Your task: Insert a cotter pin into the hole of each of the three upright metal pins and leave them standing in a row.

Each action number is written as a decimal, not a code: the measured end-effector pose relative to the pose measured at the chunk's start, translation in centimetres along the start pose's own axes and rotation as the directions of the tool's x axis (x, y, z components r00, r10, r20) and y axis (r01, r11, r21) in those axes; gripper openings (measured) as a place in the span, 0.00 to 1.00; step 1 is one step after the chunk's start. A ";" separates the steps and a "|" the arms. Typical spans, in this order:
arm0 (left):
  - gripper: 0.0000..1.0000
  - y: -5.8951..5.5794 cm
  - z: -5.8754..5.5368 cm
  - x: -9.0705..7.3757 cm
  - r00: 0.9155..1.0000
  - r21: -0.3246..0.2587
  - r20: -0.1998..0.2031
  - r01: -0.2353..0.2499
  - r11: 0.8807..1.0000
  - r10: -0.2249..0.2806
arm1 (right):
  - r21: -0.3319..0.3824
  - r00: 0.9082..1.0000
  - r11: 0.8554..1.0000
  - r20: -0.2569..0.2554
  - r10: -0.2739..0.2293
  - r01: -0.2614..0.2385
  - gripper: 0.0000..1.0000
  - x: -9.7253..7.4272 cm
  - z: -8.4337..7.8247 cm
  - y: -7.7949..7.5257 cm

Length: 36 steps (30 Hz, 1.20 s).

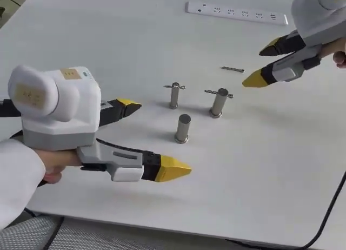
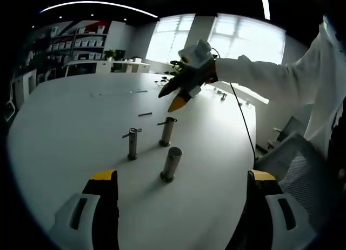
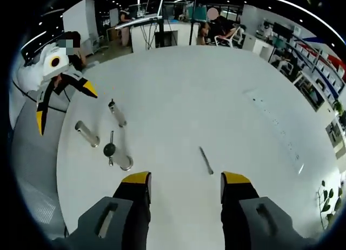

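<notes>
**A:** Jaw status?

**B:** Both wide apart, nothing gripped. My left gripper point(image 1: 162, 136) hovers over the near-left part of the table point(image 1: 270, 169), tips pointing toward the pins. My right gripper point(image 1: 254, 67) hangs over the far-right part, tips angled down at the surface.

**A:** Pins?

**B:** Three, all upright, mid-table, in a triangle rather than a line. The far-left pin point(image 1: 173, 100) has the left cotter point(image 1: 180, 87) crosswise through its top. The far-right pin point(image 1: 218, 106) has the right cotter point(image 1: 211, 91) the same way. The near pin point(image 1: 183, 129) stands closer to the near edge, between the other two. Its top is plain, and I can't make out its hole from here.

**A:** Third cotter?

**B:** The loose cotter pin point(image 1: 232, 69) lies flat on the table beyond the far-right pin, toward the far edge, apart from every pin. In the right gripper view it sits just ahead of my jaws, lined up with the gap, touching neither tip.

**A:** Left jaws near anything?

**B:** The near pin is closest, just ahead of them in the left gripper view. No contact.

**A:** Other items?

**B:** A power strip point(image 1: 238, 13) along the far edge, and a black cable point(image 1: 331, 215) by the near-right corner.
</notes>
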<state>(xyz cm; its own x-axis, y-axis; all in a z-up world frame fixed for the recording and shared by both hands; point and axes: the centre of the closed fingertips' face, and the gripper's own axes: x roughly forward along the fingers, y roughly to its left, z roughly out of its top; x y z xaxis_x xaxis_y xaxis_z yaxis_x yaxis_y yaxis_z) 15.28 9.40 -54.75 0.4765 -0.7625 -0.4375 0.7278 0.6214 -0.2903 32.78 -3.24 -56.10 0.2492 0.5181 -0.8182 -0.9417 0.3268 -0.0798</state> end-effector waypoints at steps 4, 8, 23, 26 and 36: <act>0.99 0.3 0.1 -0.1 1.000 -0.012 0.008 -0.007 1.000 0.007 | -0.033 1.000 0.999 -0.026 0.014 -0.015 0.38 1.2 0.3 -0.5; 0.99 0.4 -0.1 -0.2 1.000 -0.012 -0.003 -0.008 1.000 0.008 | -0.068 0.997 0.997 -0.066 0.027 -0.032 0.31 2.6 0.1 -0.9; 0.99 0.5 0.0 -0.1 1.000 -0.023 -0.006 -0.013 1.000 0.013 | -0.126 0.980 0.989 -0.189 0.057 -0.082 0.04 4.6 -0.9 -3.2; 0.99 0.6 0.2 -0.1 1.000 -0.026 0.001 -0.017 1.000 0.017 | -0.134 0.977 0.987 -0.205 0.056 -0.085 0.05 4.8 -1.2 -3.2; 0.99 0.5 0.3 -0.3 1.000 -0.029 0.003 -0.015 0.999 0.015 | -0.154 0.970 0.983 -0.237 0.062 -0.101 0.00 5.3 -1.4 -3.4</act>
<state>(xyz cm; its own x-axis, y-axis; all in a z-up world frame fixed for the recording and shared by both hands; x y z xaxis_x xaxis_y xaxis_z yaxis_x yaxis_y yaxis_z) 15.69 9.85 -54.52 0.4889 -0.7538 -0.4391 0.7063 0.6375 -0.3079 36.94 -2.72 -61.00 0.1293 0.3355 -0.9331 -0.9856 0.1472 -0.0836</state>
